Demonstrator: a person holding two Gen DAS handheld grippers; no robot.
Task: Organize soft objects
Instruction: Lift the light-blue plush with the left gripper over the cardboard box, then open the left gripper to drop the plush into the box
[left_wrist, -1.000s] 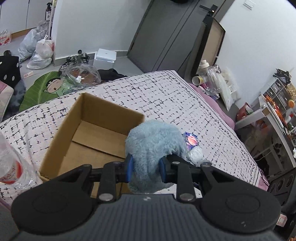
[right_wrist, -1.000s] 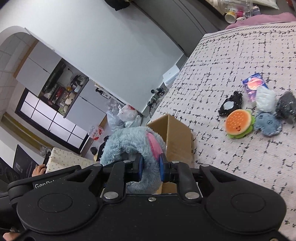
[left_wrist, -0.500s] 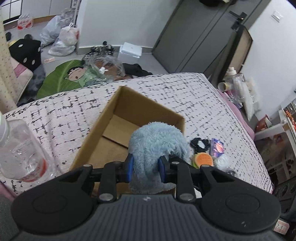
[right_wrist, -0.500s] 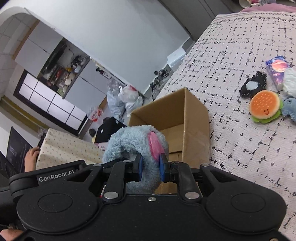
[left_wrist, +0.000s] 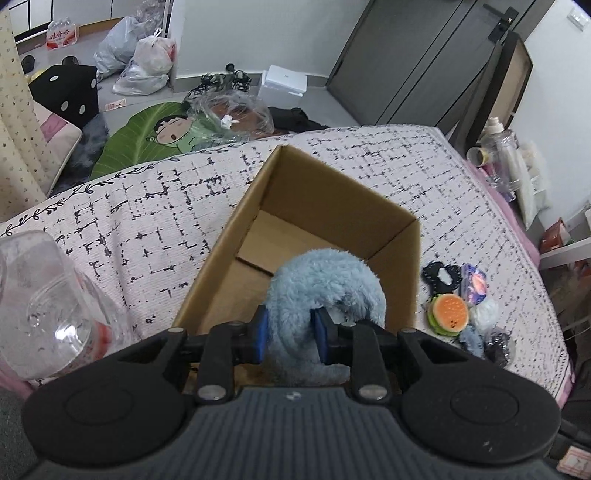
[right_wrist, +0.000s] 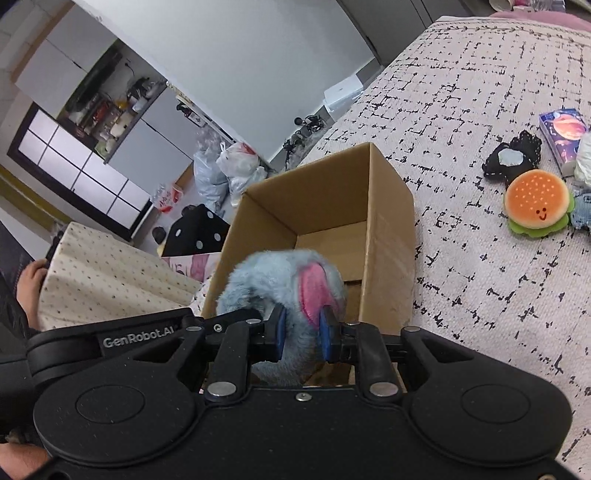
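Over the open cardboard box (left_wrist: 317, 236), the blue plush toy (left_wrist: 325, 284) is clamped by your left gripper (left_wrist: 290, 334) and right gripper (right_wrist: 302, 334); expect it light, compressible and floppy, so grip its bulk, not the ear (right_wrist: 312, 291).

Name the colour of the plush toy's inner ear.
Pink, on the blue plush toy; right wrist view shows it best.

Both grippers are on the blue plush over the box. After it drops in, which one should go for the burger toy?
Right, probably. Both the left gripper and right gripper are shut on the blue plush above the box. The burger toy lies on the bedspread to the box's right, nearer the right gripper.
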